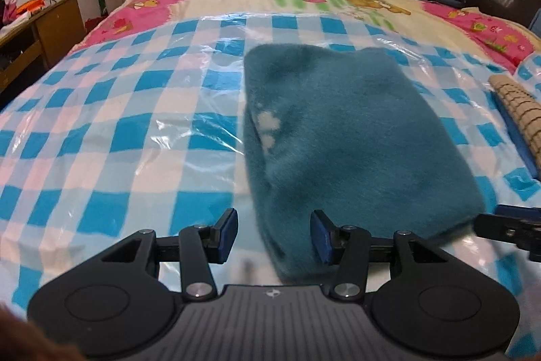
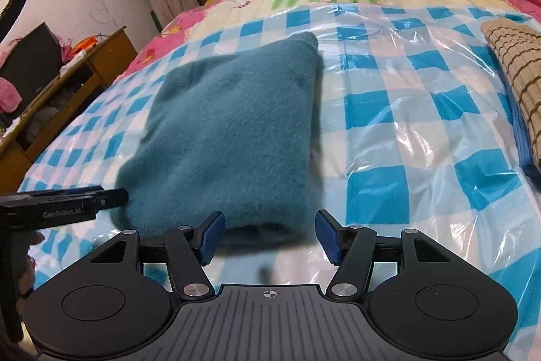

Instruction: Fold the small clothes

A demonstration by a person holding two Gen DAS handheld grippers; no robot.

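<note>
A folded teal fleece garment [image 1: 355,137] lies on the bed [image 1: 101,131], on a blue-and-white checked cover under a clear plastic sheet [image 1: 189,131], roughly midway across the bed and close to its near edge. It forms a thick rectangular bundle with a rounded fold along its near end; a few pale patches show on one side in the left wrist view. The left claw [image 1: 274,235] hangs over the garment's near left corner with its blue pads spread apart; the garment's edge lies below the gap, and neither pad presses on it. The right claw [image 2: 268,237] hovers at the garment's near right corner, its pads also spread, the rounded fold lying between and beyond them without being pinched. In the right wrist view the left claw's finger pokes in from the left, just beside the garment's near corner. Toward the bed's right edge lies a beige knitted piece with dark stripes [image 2: 517,73] on a blue cloth [image 2: 522,137], well apart from the teal garment.
</note>
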